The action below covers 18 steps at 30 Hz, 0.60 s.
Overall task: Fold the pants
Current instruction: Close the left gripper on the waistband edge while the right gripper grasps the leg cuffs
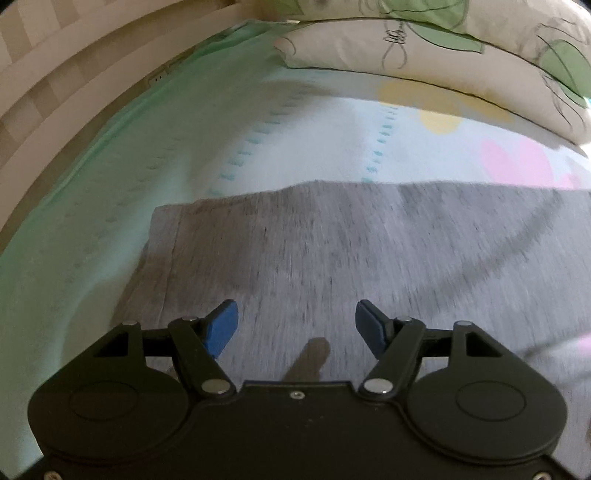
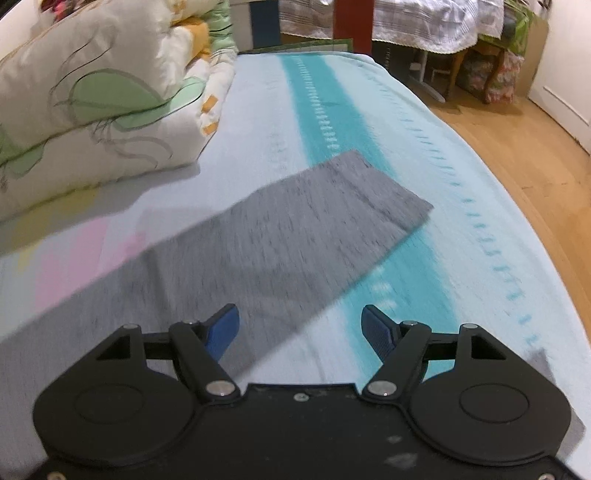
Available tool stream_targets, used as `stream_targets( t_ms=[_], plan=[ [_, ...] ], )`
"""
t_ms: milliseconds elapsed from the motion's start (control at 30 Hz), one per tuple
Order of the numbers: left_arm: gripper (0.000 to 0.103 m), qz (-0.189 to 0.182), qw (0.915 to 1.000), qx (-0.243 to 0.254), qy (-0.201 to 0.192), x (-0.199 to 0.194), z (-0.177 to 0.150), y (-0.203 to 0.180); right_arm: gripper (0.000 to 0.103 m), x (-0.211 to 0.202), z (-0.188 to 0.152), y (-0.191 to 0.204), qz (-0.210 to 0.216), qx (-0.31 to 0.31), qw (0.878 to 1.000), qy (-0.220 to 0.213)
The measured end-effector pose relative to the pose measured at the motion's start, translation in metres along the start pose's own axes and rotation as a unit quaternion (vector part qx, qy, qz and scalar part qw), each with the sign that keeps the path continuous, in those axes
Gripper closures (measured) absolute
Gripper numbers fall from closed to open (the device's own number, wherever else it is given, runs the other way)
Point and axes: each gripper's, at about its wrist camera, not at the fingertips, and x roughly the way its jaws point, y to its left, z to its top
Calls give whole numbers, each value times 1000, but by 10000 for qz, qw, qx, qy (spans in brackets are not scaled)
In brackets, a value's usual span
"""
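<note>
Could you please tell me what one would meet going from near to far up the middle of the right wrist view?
The right gripper's open blue-padded black fingers → the flat grey heathered pants → the pale blue bedspread with a teal stripe → a dark red wooden post beyond the bed's far end.

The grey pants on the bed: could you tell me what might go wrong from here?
1. Both views are motion-blurred; the open left gripper and open right gripper might close on the wrong spot.
2. The grey pants lie flat on the bedsheet, so the fingers could pinch the sheet too.
3. The folded quilt sits beside the pants; a wide fold could brush it.
</note>
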Motion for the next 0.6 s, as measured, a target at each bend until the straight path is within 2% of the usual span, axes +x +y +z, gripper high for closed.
stream_targets(
  t_ms=[333,600],
  plan=[
    [31,122,9998,-51,136,49,40,-3,24,65,65,37,-301,367,9989,40],
    [30,216,9996,-6,207,75,59,-5,24,118,86,62,-724,473,9962,133]
  ],
)
